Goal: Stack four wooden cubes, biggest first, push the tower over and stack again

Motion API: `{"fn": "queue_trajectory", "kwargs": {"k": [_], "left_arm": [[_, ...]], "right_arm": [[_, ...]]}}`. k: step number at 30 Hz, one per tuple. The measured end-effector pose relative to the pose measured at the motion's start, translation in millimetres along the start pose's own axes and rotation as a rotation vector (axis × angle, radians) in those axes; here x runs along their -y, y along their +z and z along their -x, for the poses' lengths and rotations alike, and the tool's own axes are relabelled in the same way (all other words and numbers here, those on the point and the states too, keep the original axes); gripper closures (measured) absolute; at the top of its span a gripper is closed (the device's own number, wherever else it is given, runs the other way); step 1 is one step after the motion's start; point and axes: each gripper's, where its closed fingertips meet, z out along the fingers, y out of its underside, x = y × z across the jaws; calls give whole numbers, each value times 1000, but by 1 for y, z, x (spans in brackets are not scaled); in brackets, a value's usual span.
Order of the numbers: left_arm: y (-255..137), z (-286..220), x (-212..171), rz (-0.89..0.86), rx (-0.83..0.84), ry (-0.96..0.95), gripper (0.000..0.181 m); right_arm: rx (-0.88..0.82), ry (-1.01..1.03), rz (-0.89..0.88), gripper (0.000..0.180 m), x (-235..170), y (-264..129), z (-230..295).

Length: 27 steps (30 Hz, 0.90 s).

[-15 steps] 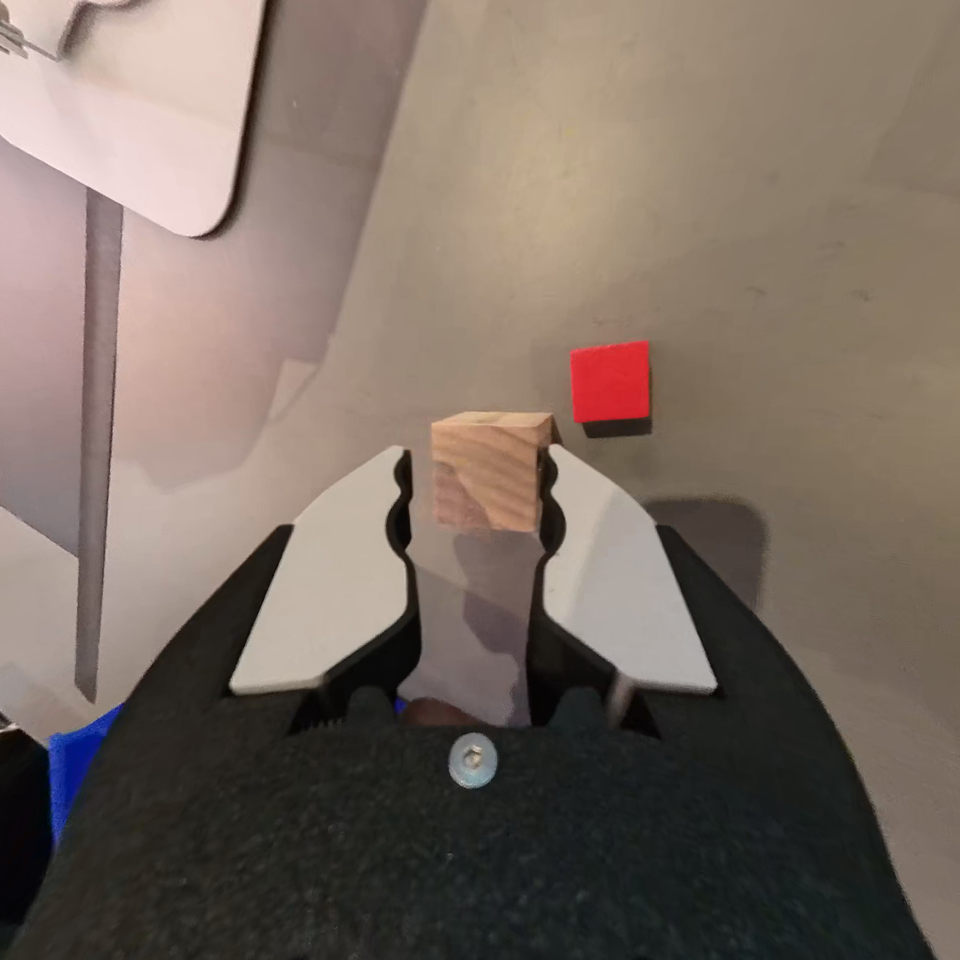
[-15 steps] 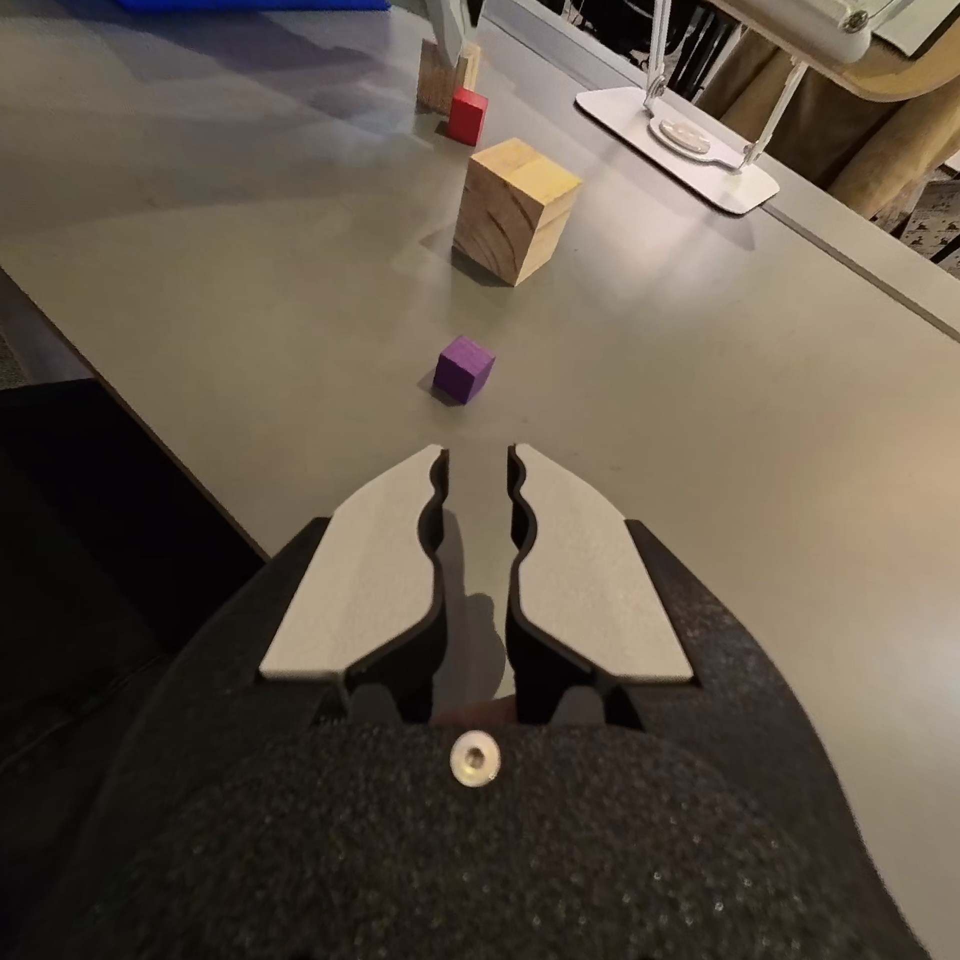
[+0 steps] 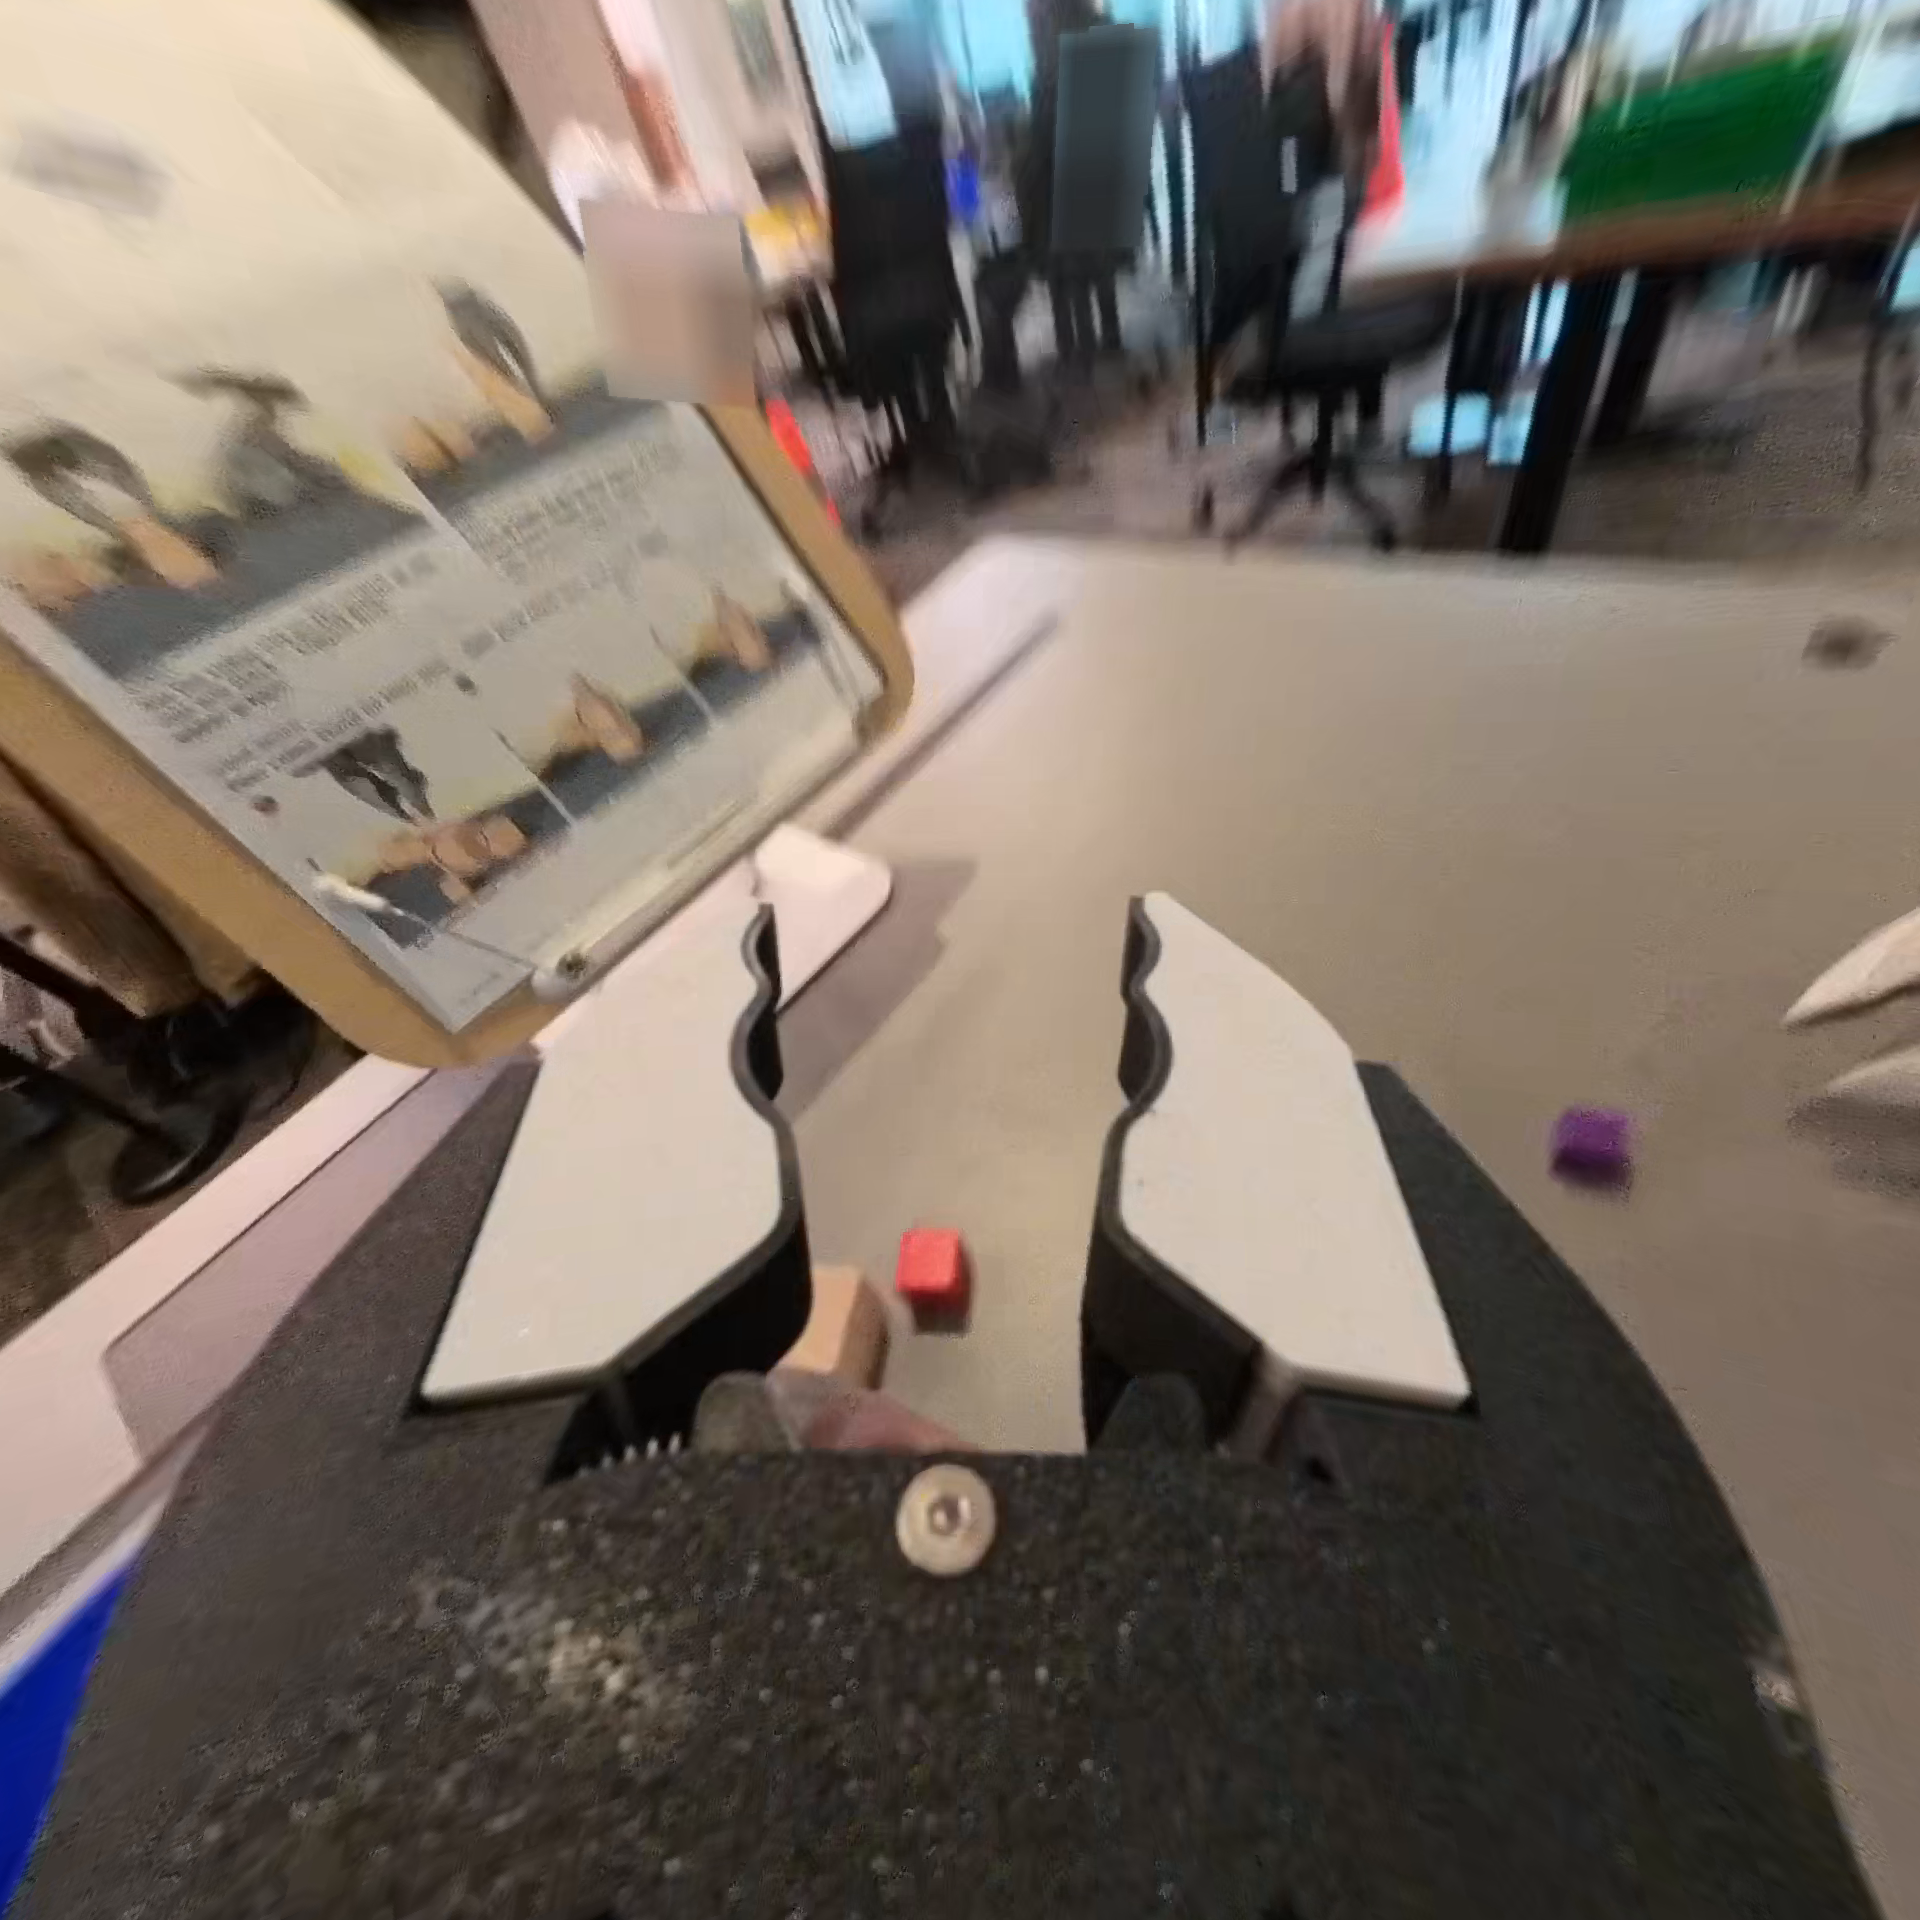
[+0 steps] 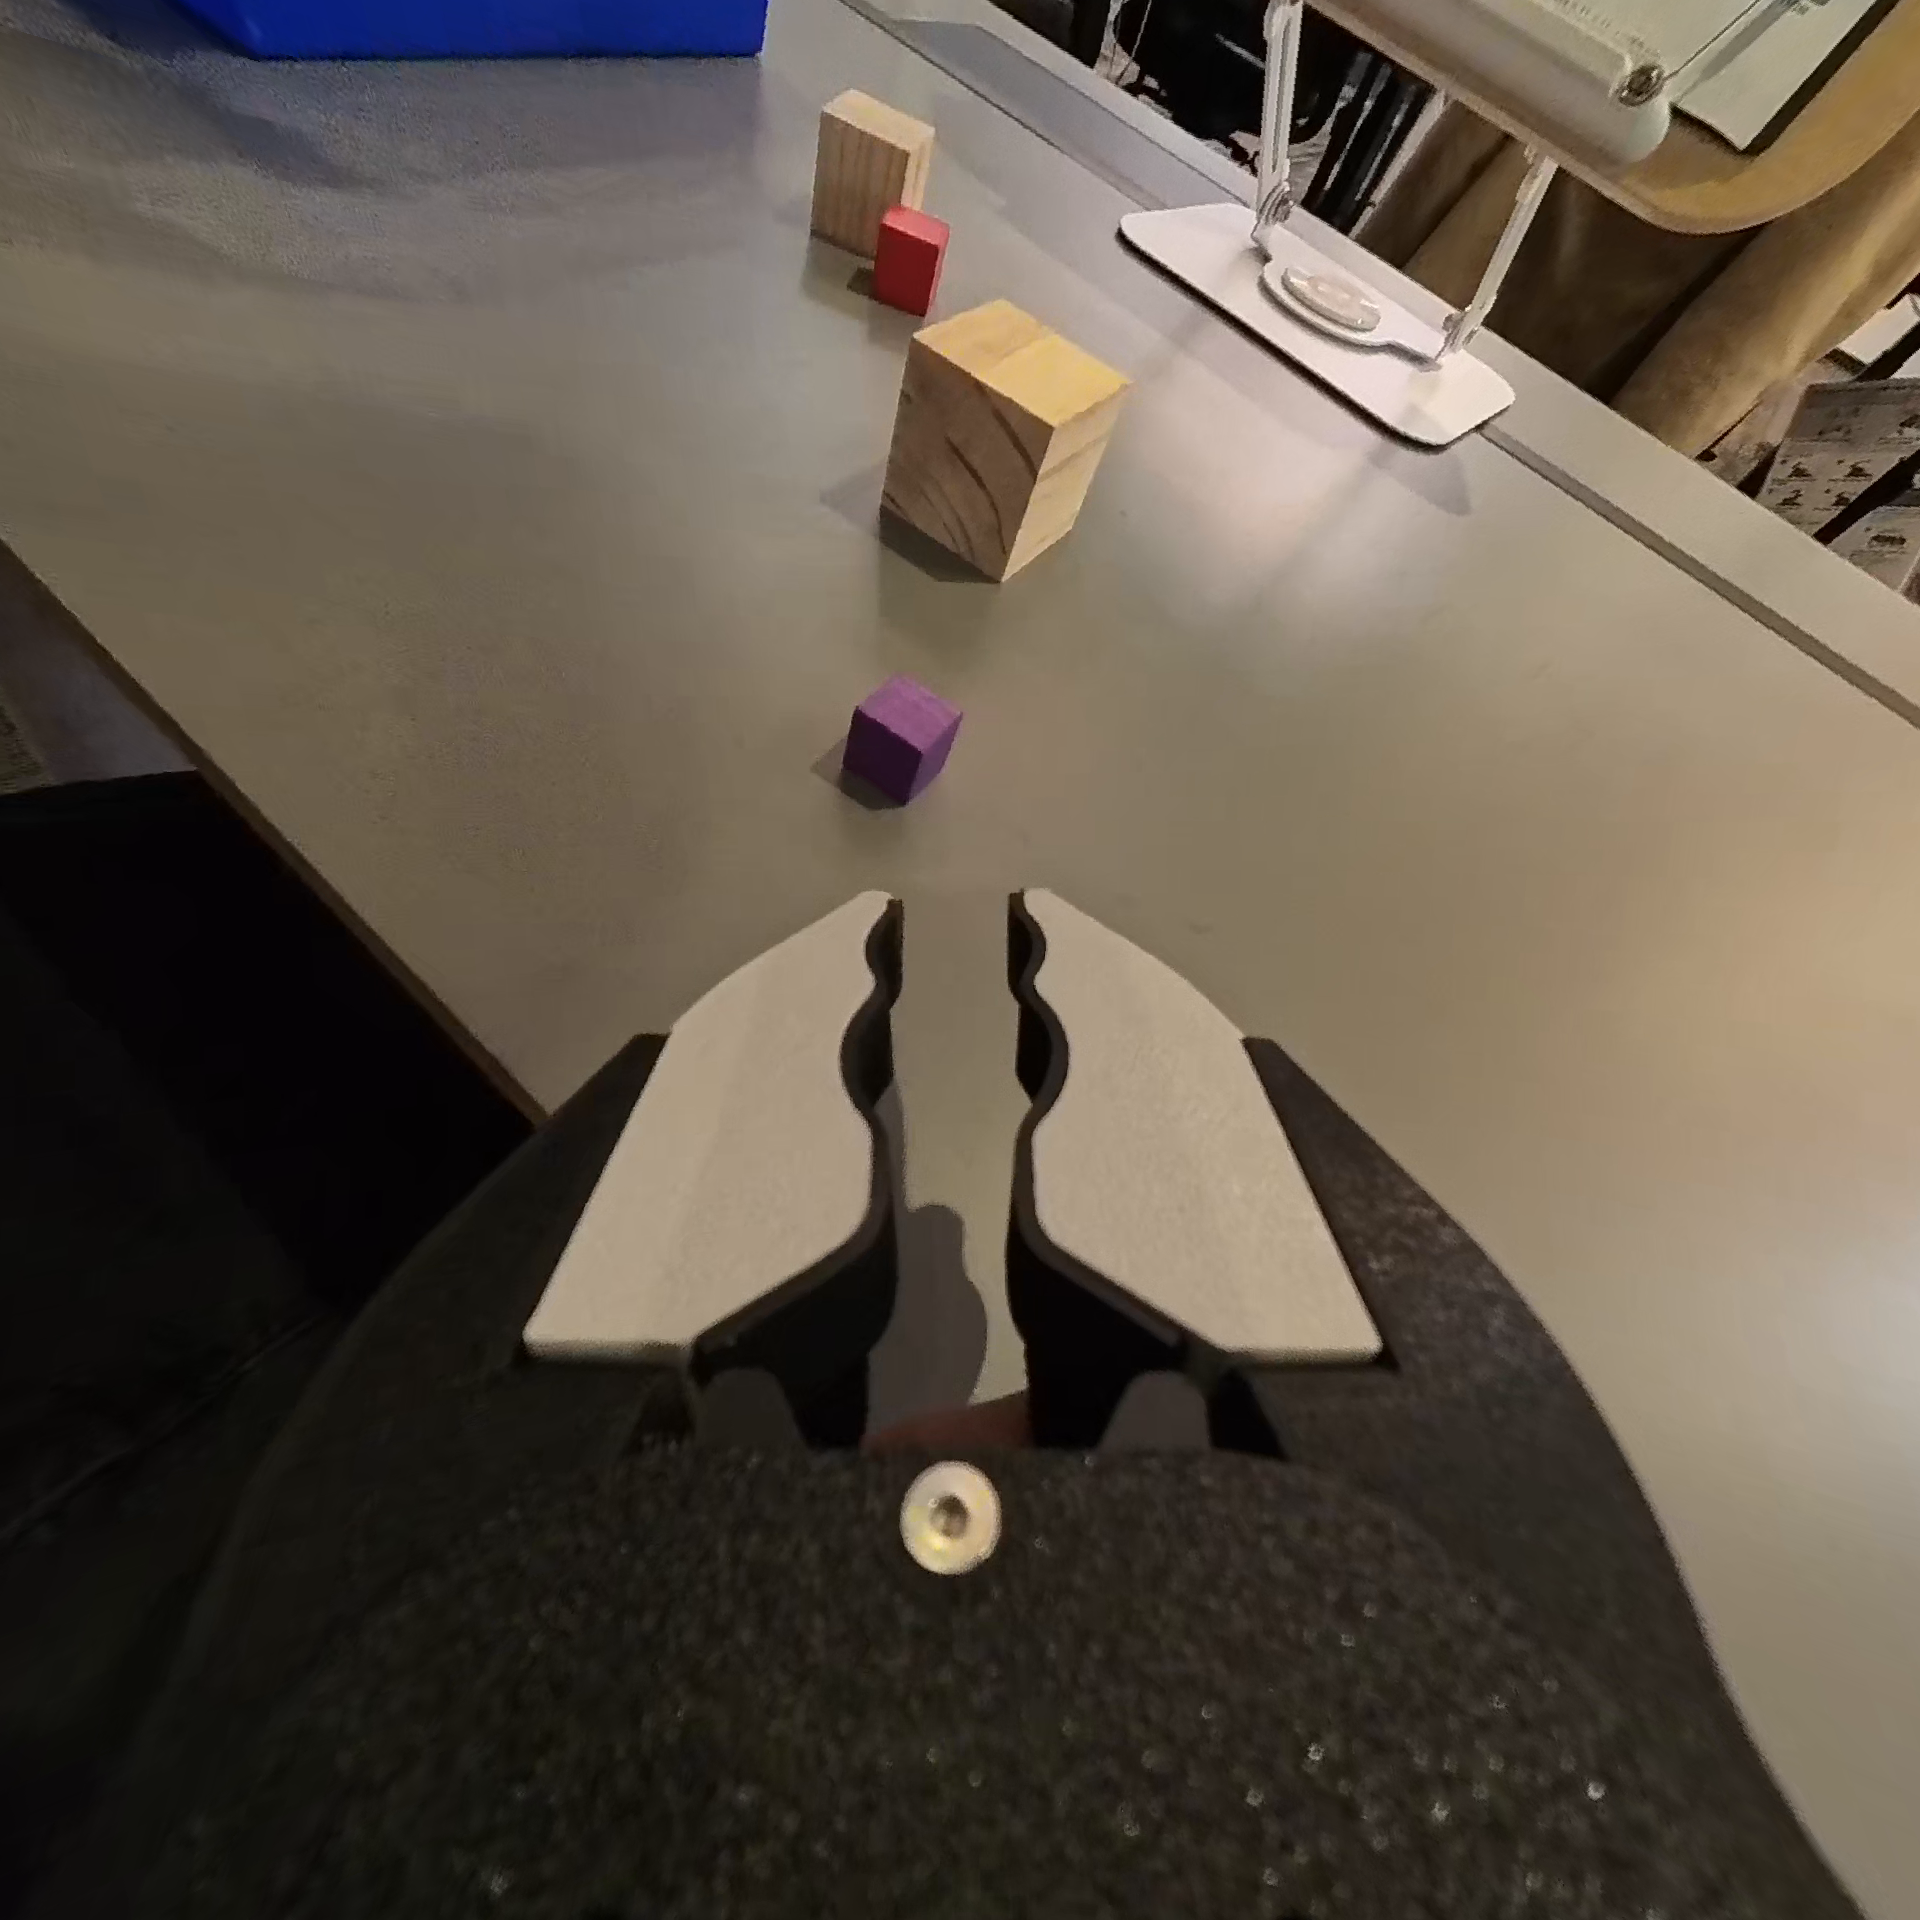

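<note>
In the right wrist view four cubes stand apart in a row on the grey table [image 4: 1455, 831]: a small purple cube [image 4: 900, 750] nearest, a big wooden cube [image 4: 1003, 436], a red cube [image 4: 911, 258] and a medium wooden cube [image 4: 868, 177] farthest. My right gripper [image 4: 956, 904] is empty, jaws a narrow gap apart, just short of the purple cube. My left gripper [image 3: 951, 914] is wide open and empty, raised over the table. Below it lie the red cube [image 3: 932, 1262] and a corner of the medium wooden cube [image 3: 847, 1335]. The purple cube [image 3: 1590, 1143] is at the right.
A white stand base [image 4: 1320, 312] with a tilted board [image 3: 416, 675] sits at the table's far side. A blue bin [image 4: 468, 26] is at the far end. The table's near edge [image 4: 312, 883] runs at the left. The right gripper's fingertips [image 3: 1860, 997] show at the edge of the left wrist view. Some 35 cm of space lies between my two pairs of fingers. Measured from the fingertips, the small purple cube [image 4: 900, 750] is 6 cm or so from the right gripper and 30 cm from the left.
My left gripper has opened and let go of the medium wooden cube, which now stands beside the red cube. The gripper has lifted and tilted up. The right gripper has barely moved.
</note>
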Motion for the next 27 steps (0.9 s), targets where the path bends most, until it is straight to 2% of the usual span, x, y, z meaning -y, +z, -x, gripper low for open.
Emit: {"fn": "queue_trajectory", "kwargs": {"k": [2,4,6,8,10,13,16,19,21,25,27], "left_arm": [[-27,-11,5,-96,107,-80,116],[-47,-21,-7,-132,228,-145,109],[-63,-23,-30,-101,408,-171,107],[-78,-31,-51,-74,535,-183,112],[-85,-45,-69,-50,584,-236,110],[-79,-66,-89,4,557,-282,110],[-77,-64,-96,45,579,-265,108],[-65,-60,-101,105,521,-264,108],[-46,-47,-109,240,424,-183,106],[1,19,-137,566,233,-32,106],[19,49,-155,716,146,94,112]], "right_arm": [[-2,1,-3,161,0,-2,0],[0,1,0,161,-1,-2,1],[2,-4,5,161,-3,-2,3],[5,-9,6,161,-2,-2,5],[6,-17,7,162,-1,-1,6],[2,-31,9,162,-1,0,7],[-5,-38,5,162,1,-1,6],[-8,-40,4,162,1,-1,5],[-4,-35,7,162,0,-1,5],[4,-48,13,162,-1,1,9],[-6,-69,15,162,0,2,9]]}}
